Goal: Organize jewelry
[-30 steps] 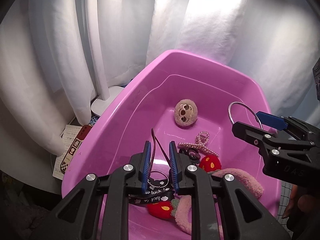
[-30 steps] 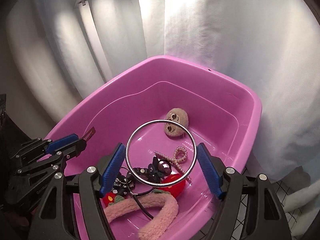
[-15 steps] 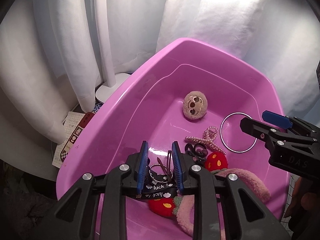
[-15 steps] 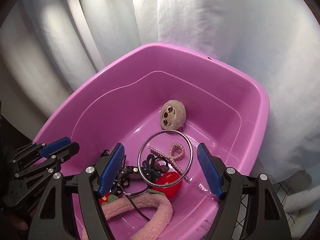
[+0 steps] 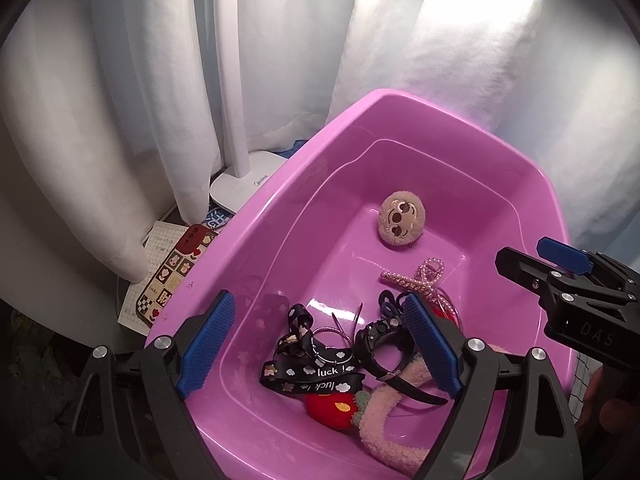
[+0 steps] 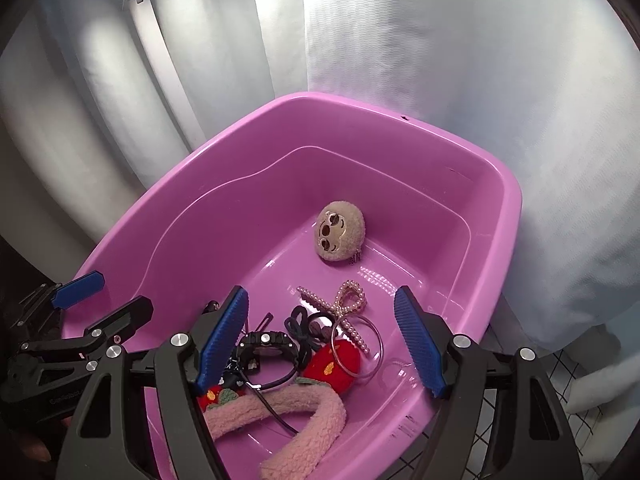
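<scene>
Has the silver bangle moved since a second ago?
Yes. The silver bangle dropped from between the right tool's fingers into the pink tub, now lying on the red strawberry plush.

Left gripper (image 5: 318,344) jaws have just been opening, releasing the keyring (image 5: 334,346) into the tub (image 5: 460,120); the bangle (image 6: 358,350), dropped from the right gripper (image 6: 324,340), lies on the strawberry (image 6: 330,364).

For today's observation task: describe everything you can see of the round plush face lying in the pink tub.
The plush face is a round, tan, fuzzy pad with a paler stitched face: two dark eye patches and a curved mouth. It lies alone on the floor of the pink tub near the far wall, propped at a tilt, face towards the cameras. A short dark chain hangs at its lower edge. It lies apart from the pearl bow clip.
</scene>
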Demonstrator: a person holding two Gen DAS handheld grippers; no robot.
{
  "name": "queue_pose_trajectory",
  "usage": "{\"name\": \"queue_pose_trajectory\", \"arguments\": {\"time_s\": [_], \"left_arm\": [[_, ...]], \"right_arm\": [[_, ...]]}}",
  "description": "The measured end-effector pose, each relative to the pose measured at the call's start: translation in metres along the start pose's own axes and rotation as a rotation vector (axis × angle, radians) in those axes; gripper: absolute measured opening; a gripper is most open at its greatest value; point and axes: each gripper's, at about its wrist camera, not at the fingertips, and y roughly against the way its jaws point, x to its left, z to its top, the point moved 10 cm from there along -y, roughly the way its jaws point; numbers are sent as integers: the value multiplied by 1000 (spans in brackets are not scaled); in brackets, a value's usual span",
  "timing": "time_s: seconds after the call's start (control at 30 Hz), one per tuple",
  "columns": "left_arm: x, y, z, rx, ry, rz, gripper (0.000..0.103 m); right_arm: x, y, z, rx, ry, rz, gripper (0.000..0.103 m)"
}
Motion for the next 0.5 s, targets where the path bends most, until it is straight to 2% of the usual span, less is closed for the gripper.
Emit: {"name": "queue_pose_trajectory", "arguments": {"time_s": [0.27,0.5], "left_arm": [[0,2,-2,20,-23,37,89],[3,5,-3,25,-4,22,89]], "right_arm": [[-2,9,1,-16,6,-14,72],[-1,12,-3,-16,7,-20,72]]}}
